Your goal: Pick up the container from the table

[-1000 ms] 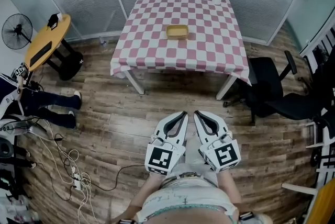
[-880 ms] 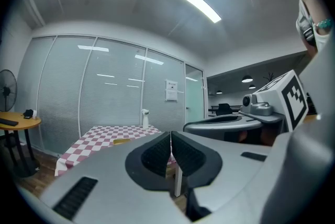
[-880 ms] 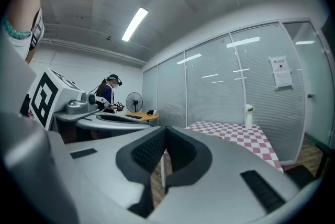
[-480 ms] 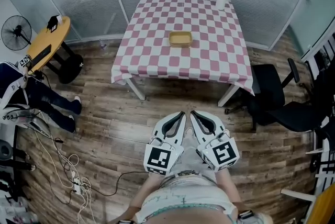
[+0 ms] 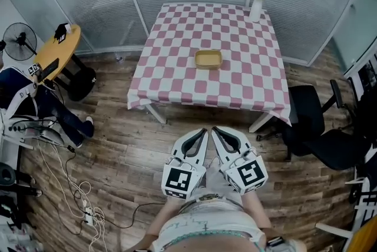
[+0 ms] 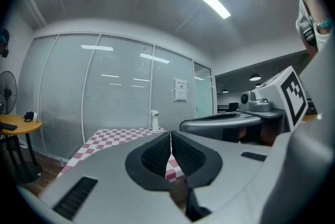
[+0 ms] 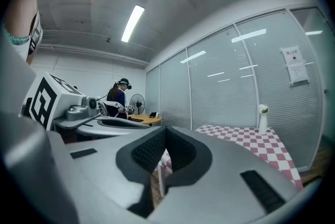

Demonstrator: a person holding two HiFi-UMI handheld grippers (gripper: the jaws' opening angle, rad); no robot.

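Observation:
A small tan container (image 5: pixel 208 59) sits near the middle of a table with a pink-and-white checked cloth (image 5: pixel 171 71). Both grippers are held side by side close to my body, well short of the table. My left gripper (image 5: pixel 204 132) has its jaws together with nothing between them, and so does my right gripper (image 5: pixel 214 130). In the left gripper view the left gripper (image 6: pixel 170 136) points toward the checked cloth (image 6: pixel 112 137). In the right gripper view the right gripper (image 7: pixel 164 130) is shut, and the cloth (image 7: pixel 251 139) lies ahead on the right. The container is hidden in both gripper views.
A white vase (image 5: pixel 256 2) stands at the table's far right corner. Black office chairs (image 5: pixel 321 133) sit right of the table. At the left are a round yellow side table (image 5: pixel 54 53), a fan (image 5: pixel 17 42), a person (image 5: pixel 23 100) and floor cables (image 5: pixel 76 186).
The table and container have drawn nearer and lower in the head view as I move toward them. Both grippers stay shut, held in front of me.

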